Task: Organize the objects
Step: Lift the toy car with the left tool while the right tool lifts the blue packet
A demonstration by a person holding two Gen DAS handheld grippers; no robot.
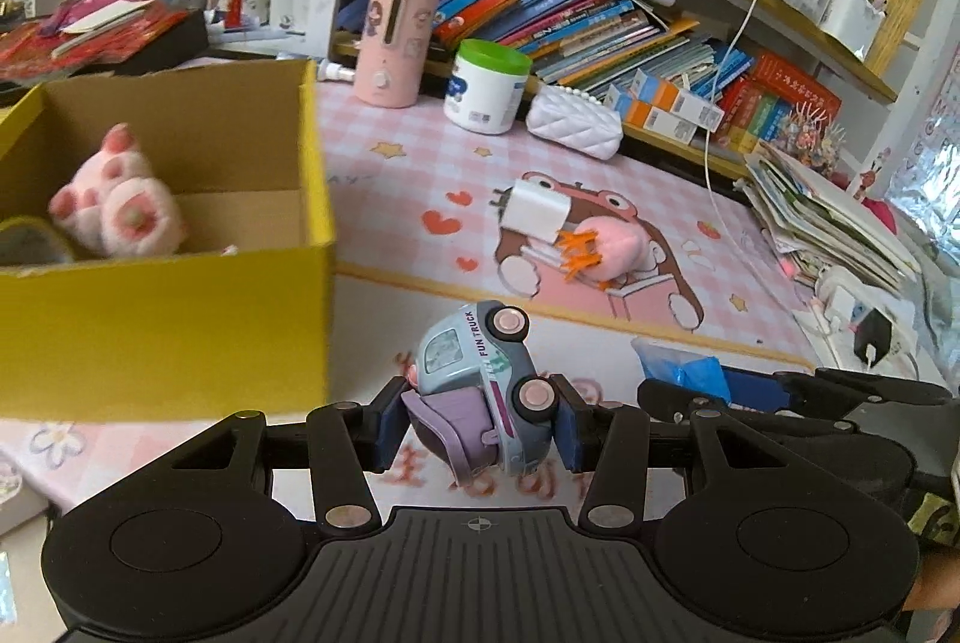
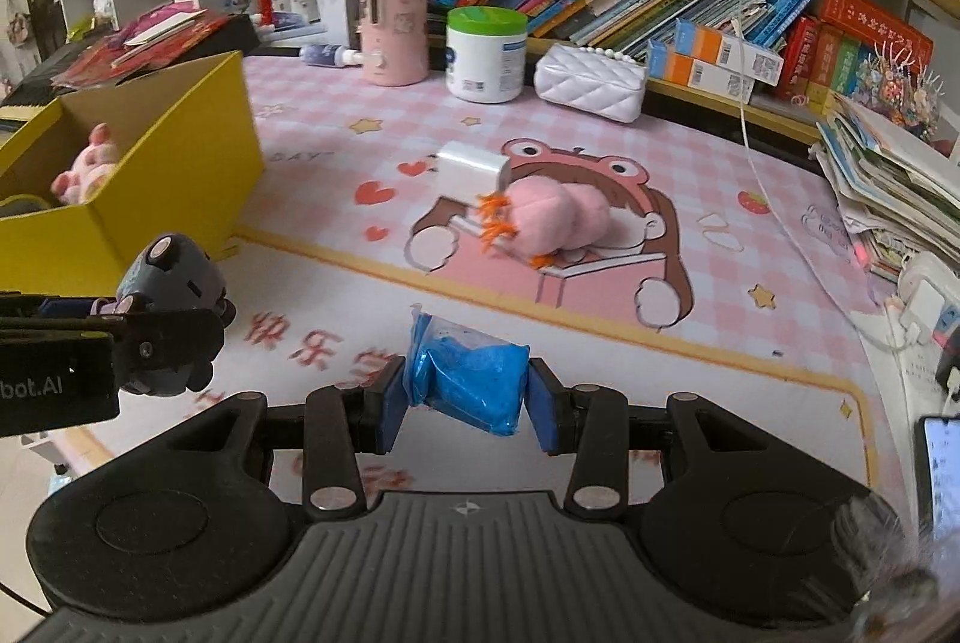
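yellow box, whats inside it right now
Inside the yellow box: a pink plush toy and a dark rounded object at the left edge. The near wall hides the rest of the floor.

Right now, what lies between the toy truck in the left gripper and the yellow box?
Nothing: in the left wrist view only bare pink mat separates the toy truck, clamped in the left gripper, from the yellow box.

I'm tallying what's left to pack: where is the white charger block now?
In both wrist views the white charger block lies mid-desk on the pink mat, touching the pink plush toy, right of the yellow box.
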